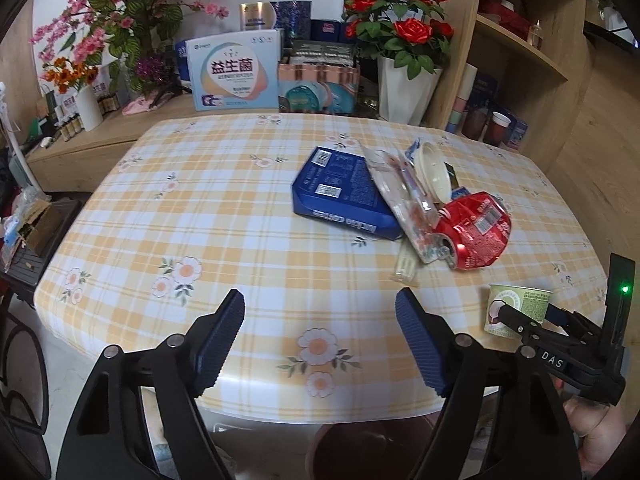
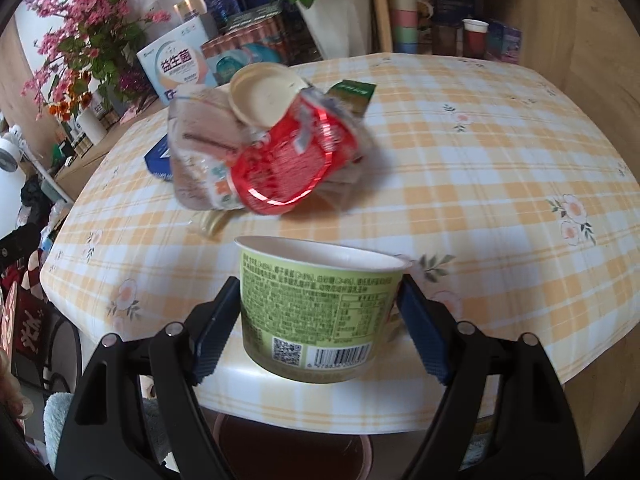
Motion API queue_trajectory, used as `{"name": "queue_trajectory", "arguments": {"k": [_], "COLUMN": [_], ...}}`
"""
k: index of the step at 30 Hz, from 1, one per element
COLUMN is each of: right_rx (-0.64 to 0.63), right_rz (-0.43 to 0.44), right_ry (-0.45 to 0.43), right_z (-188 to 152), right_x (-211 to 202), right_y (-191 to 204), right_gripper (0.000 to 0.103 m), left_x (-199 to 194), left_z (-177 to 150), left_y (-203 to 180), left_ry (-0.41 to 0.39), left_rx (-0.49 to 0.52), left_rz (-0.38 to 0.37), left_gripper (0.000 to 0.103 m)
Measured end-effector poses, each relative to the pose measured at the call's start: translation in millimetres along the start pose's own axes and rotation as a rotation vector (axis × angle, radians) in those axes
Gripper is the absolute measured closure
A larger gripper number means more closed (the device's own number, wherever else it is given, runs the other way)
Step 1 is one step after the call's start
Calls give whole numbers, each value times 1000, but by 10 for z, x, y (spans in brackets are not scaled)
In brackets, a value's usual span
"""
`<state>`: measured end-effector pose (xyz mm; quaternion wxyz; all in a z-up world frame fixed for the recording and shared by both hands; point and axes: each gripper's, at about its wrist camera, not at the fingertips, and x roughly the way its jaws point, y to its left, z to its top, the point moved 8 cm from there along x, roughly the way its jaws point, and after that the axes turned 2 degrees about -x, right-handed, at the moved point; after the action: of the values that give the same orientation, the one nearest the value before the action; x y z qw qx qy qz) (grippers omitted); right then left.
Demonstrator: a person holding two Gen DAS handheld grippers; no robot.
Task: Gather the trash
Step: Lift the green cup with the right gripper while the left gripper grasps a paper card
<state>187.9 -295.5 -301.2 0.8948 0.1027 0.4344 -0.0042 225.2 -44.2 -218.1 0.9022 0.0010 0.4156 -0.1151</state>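
A green paper cup stands upright between the pads of my right gripper, which is shut on it near the table's front edge; the cup also shows in the left wrist view. Beyond it lies a trash pile: a crushed red can, a clear plastic wrapper, a cream lid and a blue box. My left gripper is open and empty above the table's front edge.
The table carries a yellow plaid cloth. A small pale wrapper lies in front of the pile. Flower pots, boxes and shelves stand behind the table. A brown bin sits below the front edge.
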Motion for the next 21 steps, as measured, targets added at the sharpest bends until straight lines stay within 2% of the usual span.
{"name": "queue_trajectory", "arguments": {"k": [2, 6, 11, 17, 21], "right_rx": [-10, -11, 3, 8, 4], "right_rz": [-19, -30, -29, -23, -12], "right_ry": [-10, -33, -41, -40, -35], "right_z": [28, 90, 135, 160, 185], "right_x": [-10, -16, 8, 27, 45], "right_y": [-65, -192, -331, -436, -447], "right_gripper": [25, 25, 25, 25, 25], "left_x": [49, 196, 515, 1028, 1271], "left_z": [51, 233, 513, 809, 880], "left_y": [-105, -407, -683, -858, -930], "left_ry": [5, 17, 49, 108, 117], "left_rx": [14, 64, 37, -37, -22], "left_rz": [-10, -63, -127, -147, -114], "left_gripper": [42, 51, 63, 65, 65]}}
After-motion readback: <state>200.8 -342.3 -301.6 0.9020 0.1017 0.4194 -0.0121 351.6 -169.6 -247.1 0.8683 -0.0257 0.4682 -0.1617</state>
